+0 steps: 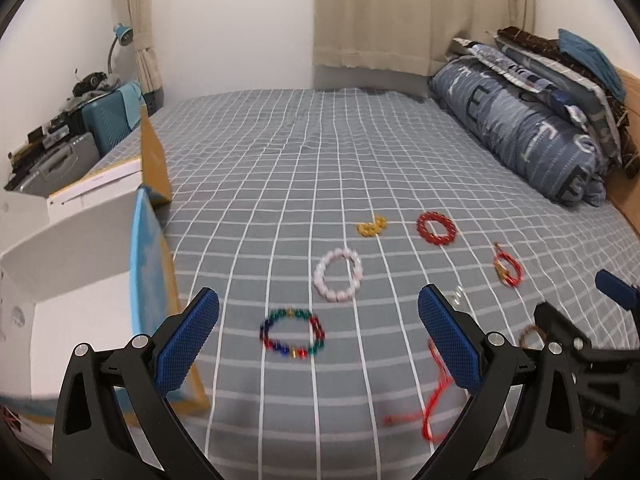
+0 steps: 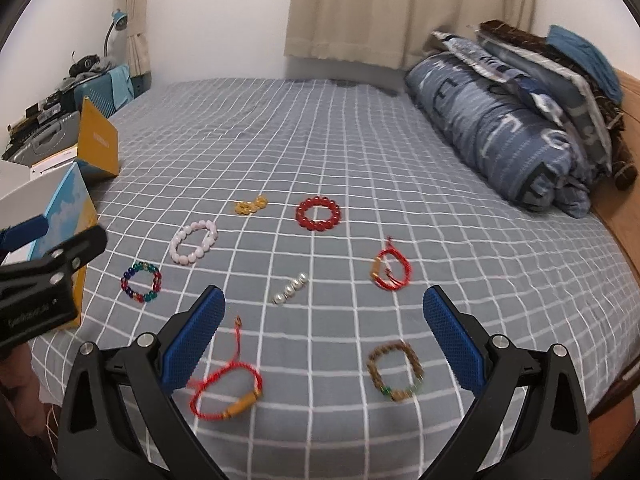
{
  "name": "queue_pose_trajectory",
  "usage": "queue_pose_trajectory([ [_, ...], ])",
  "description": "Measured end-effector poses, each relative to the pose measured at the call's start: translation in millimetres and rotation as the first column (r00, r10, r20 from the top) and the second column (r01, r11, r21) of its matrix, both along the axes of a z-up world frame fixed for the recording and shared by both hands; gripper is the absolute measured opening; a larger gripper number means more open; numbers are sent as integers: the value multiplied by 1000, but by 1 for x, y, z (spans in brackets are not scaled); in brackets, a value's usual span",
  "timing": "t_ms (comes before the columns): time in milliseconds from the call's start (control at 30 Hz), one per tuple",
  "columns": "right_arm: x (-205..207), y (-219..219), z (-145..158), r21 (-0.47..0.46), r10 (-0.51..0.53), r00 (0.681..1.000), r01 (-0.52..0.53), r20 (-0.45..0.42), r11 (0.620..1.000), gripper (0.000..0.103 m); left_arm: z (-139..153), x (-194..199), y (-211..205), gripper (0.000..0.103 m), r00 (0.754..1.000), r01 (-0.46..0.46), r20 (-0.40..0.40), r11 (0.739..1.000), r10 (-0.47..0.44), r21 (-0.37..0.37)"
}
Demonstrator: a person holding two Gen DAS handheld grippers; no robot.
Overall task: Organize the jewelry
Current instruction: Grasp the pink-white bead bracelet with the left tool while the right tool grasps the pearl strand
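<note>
Both grippers hover over bed, fingers spread wide, holding nothing. Left gripper nearest multicolour bead bracelet; right gripper between red cord bracelet and brown bead bracelet.

Farther out: pearl strand, pink bead bracelet, second red cord bracelet, red bead bracelet, yellow bead piece.

Likely step: sorting not begun, all jewelry loose on sheet. Next move probably: lower over one bracelet, pinch thin rim.

Open blue-and-yellow box at left bed edge; contents hidden.

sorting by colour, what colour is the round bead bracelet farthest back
Red bead bracelet, clearest in the right wrist view.
</note>
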State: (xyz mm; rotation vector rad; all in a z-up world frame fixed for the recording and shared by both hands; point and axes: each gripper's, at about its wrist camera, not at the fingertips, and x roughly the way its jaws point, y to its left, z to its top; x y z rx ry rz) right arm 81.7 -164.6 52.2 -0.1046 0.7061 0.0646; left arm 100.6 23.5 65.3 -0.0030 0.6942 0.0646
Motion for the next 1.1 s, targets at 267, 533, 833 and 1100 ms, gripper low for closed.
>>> queue_pose_trajectory([
  [267, 71, 23, -23, -19, 5, 995, -6, -95, 1000, 95, -30, 96, 7, 97, 991, 7, -137, 1000, -10, -18],
  [533, 117, 22, -65, 13, 0, 977, 3, -212, 1000, 95, -85, 148, 15, 97, 964, 3, -265, 1000, -4, -2],
  [833, 142, 18, -108, 47, 6, 940, 11, -340, 999, 70, -118, 167, 24, 82, 929, -19, -369, 999, 0, -47],
  [1100, 143, 19, -113, 78, 35, 924, -6, -381, 997, 43, -123, 161, 22, 51, 932, 5, -362, 999, -16, -33],
])
